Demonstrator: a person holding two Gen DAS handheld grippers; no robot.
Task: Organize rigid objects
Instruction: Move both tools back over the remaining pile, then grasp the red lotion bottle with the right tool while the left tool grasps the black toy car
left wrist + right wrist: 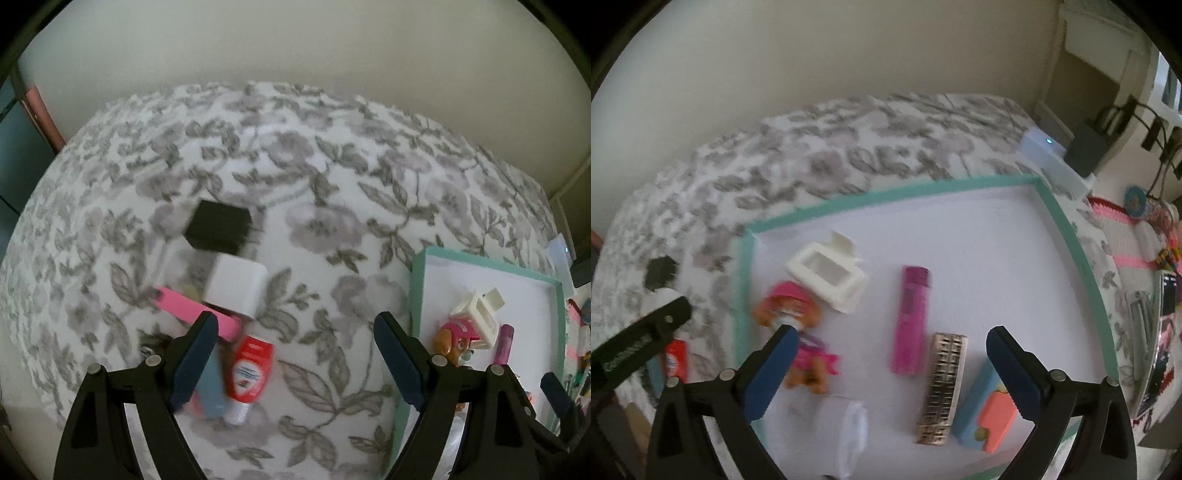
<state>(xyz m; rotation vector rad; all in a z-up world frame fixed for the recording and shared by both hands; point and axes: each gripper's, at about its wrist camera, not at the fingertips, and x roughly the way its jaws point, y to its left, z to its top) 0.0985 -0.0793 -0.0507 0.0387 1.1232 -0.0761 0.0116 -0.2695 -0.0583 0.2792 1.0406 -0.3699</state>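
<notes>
Both grippers, left gripper [295,354] and right gripper [888,373], hold nothing, jaws wide. Tray [1067,236] collects sorted items; red bottle [248,369] awaits pickup outside it.

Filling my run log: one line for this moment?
left gripper: open, empty | right gripper: open, empty | tray: toy dog, lighter inside
</notes>
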